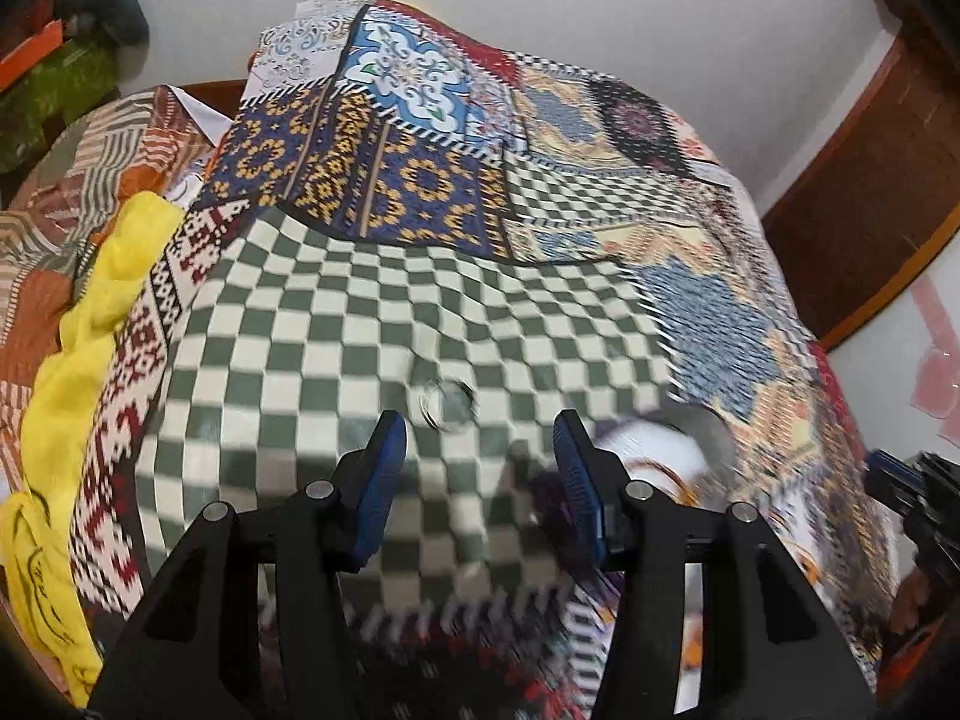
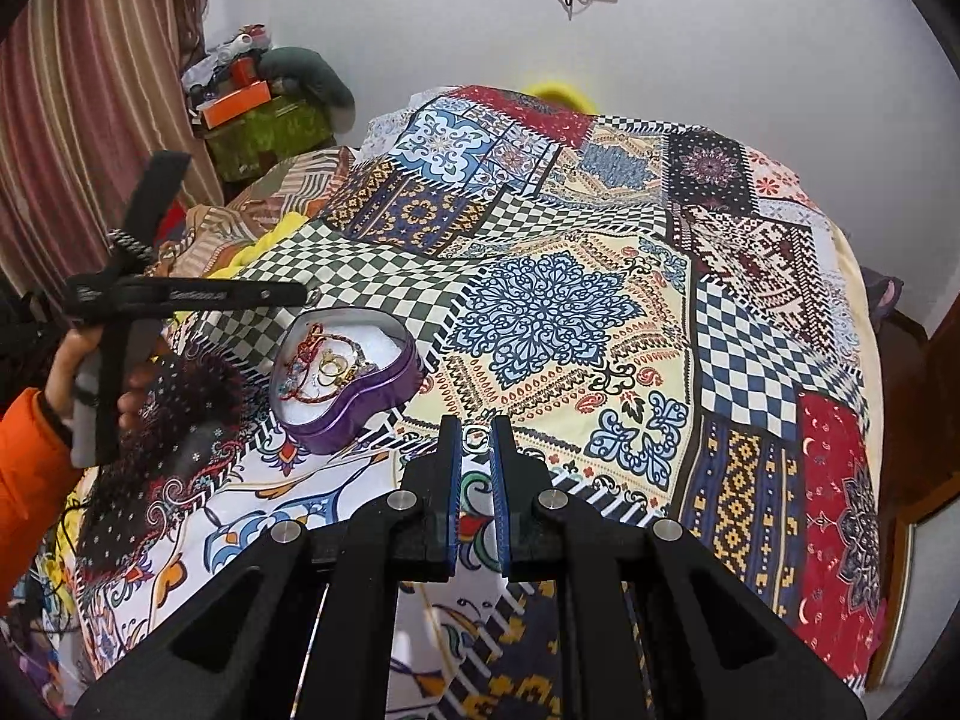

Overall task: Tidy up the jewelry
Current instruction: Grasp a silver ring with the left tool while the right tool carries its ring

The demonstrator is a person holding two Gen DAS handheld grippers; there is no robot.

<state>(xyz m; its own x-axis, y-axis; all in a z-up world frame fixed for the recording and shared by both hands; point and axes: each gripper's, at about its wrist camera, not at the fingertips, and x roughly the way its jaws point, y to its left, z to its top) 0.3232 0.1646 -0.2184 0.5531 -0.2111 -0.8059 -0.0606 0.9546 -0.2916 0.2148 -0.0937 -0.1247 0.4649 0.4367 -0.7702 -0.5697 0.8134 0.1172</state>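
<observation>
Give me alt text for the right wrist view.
The right gripper is shut on a small silver ring above a patchwork bedspread. To its left sits an open purple heart-shaped tin of jewelry, with the left gripper held beyond it.

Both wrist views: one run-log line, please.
right gripper: shut on small silver ring | left gripper: open, empty | purple heart-shaped tin: on quilt
</observation>
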